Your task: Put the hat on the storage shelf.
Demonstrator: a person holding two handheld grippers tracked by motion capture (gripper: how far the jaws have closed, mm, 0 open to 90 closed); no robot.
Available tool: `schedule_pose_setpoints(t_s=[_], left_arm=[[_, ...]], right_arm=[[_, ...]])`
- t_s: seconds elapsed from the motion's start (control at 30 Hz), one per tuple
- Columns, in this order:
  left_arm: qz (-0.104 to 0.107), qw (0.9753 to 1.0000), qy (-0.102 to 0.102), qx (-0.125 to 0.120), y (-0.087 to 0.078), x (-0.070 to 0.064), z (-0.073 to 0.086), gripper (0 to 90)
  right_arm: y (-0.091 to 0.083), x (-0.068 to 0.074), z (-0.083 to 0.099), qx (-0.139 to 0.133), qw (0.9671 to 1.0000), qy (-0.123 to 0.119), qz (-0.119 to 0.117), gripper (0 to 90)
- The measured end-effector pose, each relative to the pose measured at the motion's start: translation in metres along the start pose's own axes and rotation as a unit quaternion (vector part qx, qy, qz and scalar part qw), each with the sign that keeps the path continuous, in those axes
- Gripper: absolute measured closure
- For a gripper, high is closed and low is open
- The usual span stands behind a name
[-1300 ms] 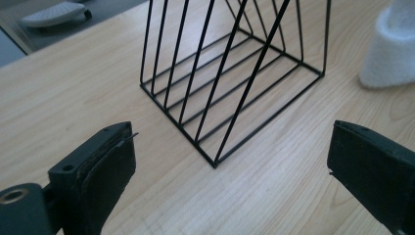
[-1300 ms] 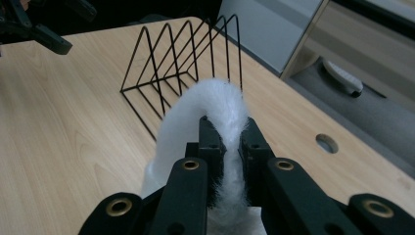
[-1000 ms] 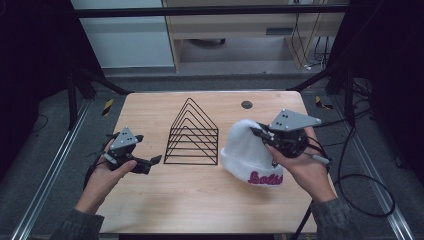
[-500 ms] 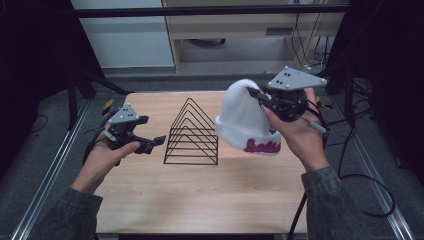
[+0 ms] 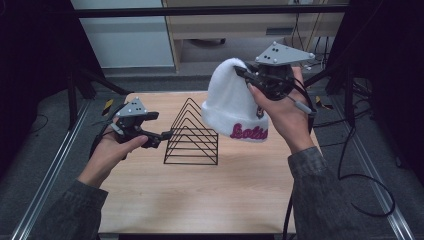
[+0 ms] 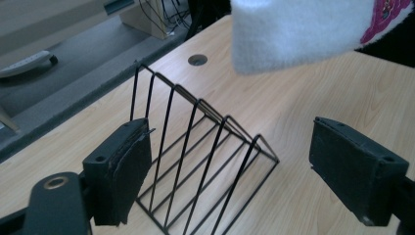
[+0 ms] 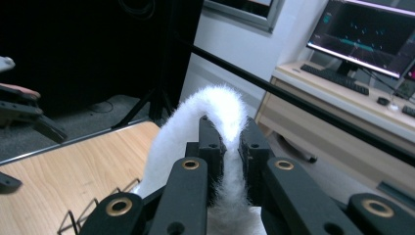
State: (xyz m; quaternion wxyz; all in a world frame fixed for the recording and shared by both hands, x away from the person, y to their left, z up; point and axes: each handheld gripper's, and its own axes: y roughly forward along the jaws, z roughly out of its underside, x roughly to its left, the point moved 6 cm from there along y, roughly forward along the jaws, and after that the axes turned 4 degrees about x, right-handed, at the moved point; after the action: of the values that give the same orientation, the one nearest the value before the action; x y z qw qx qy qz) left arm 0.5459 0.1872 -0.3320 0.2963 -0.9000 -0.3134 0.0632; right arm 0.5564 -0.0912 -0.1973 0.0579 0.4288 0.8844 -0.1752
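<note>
My right gripper (image 5: 248,79), jaws clamped on the white beanie's (image 5: 232,107) crown, has raised it off the table (image 5: 200,200); it now hangs above the wire rack (image 5: 192,134). My left gripper (image 5: 162,136), jaws apart, flanks the rack, ready to steady it.

The wire rack (image 5: 192,135) stands mid-table (image 5: 210,200), with the hat (image 5: 235,102) held above its right side.

Both grippers (image 5: 162,135) (image 5: 245,75) are black with brass screws, grey three-cornered top plates, black cables; sleeves (image 5: 320,195) are dark grey.
</note>
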Motion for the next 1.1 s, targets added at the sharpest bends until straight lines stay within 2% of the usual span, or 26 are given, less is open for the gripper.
schedule_pose_setpoints(t_s=[0.17,0.37,0.6,0.9,1.1], left_arm=[[0.001,1.0000,-0.004,-0.008,0.002,0.002,-0.004,15.2],[-0.013,0.9997,-0.015,-0.015,-0.001,0.010,-0.004,15.1],[-0.016,0.9995,-0.020,-0.020,-0.006,0.014,-0.002,16.0],[-0.014,0.9994,-0.021,-0.023,-0.003,0.013,-0.005,16.3],[-0.020,0.9990,-0.033,-0.021,0.001,0.016,-0.005,17.3]], right_arm=[[0.010,0.008,-0.017,-0.018,0.9998,-0.003,-0.010,83.6],[0.022,0.015,-0.029,-0.031,0.9993,-0.002,-0.021,83.6],[0.035,0.024,-0.043,-0.048,0.9984,0.005,-0.031,83.6],[0.049,0.033,-0.054,-0.052,0.9978,0.001,-0.041,83.6],[0.058,0.042,-0.058,-0.054,0.9971,0.000,-0.054,83.6]])
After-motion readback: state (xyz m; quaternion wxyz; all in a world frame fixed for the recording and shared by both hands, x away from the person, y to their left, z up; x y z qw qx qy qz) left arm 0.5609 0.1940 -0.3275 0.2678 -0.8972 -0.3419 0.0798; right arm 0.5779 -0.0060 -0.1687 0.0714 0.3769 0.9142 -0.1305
